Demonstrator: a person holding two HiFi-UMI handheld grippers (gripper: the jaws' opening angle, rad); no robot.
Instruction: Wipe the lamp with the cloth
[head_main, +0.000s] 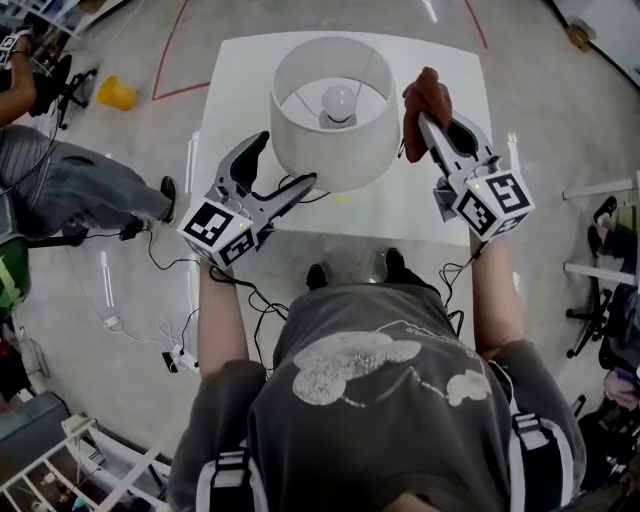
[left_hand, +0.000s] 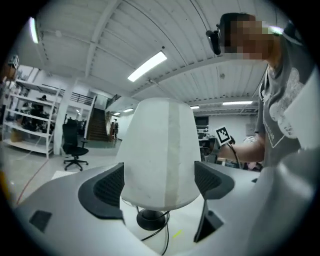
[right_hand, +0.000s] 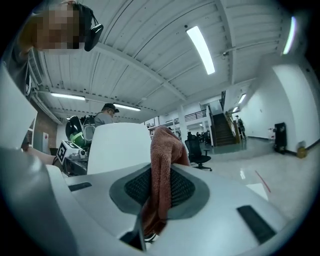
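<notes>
A lamp with a white drum shade (head_main: 330, 135) and a lit-looking bulb (head_main: 339, 98) stands on the white table (head_main: 440, 210). My left gripper (head_main: 287, 160) is open at the shade's near left side. In the left gripper view the lamp shade (left_hand: 160, 155) fills the gap between the black pads (left_hand: 110, 187), above the black base (left_hand: 150, 219) and its cord; I cannot tell whether the pads touch it. My right gripper (head_main: 432, 122) is shut on a reddish-brown cloth (head_main: 428, 95) just right of the shade. The cloth (right_hand: 161, 170) hangs between the jaws, beside the lamp shade (right_hand: 117, 147).
A yellow object (head_main: 117, 93) lies on the floor at the far left, near a seated person (head_main: 60, 180). Cables (head_main: 170, 340) trail over the floor by the table's left side. An office chair (left_hand: 75, 145) and shelves (left_hand: 30, 115) stand further off.
</notes>
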